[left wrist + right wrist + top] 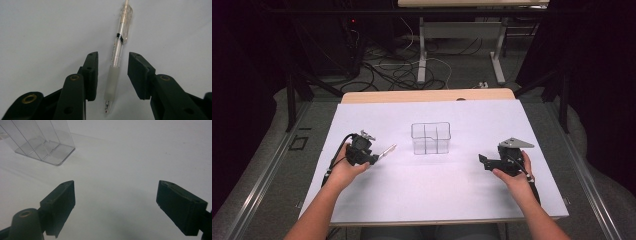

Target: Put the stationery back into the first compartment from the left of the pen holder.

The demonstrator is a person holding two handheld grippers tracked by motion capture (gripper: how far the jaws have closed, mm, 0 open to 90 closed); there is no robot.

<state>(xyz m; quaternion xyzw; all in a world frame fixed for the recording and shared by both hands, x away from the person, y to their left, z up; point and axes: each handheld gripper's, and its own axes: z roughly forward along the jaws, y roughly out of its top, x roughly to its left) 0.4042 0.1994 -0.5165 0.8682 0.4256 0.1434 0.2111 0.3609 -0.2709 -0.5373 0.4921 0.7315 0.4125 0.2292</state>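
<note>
Looking along my left claw [112, 75], I saw its jaws parted on either side of a clear retractable pen [117, 57], not touching it; the pen lay flat on the white tabletop [437, 190]. My right claw [116, 207] gaped wide over bare surface. The clear divided organizer [431, 138] stood mid-tabletop between both claws, well apart from every edge.

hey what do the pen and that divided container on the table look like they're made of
The pen looks like clear glossy plastic: the white surface shows through its barrel. Its frosted grip sleeve looks like soft rubber or silicone, though that is less certain. The container looks like clear rigid plastic, probably acrylic: its thin walls and dividers are see-through with bright edges, as the right gripper view shows.
</note>
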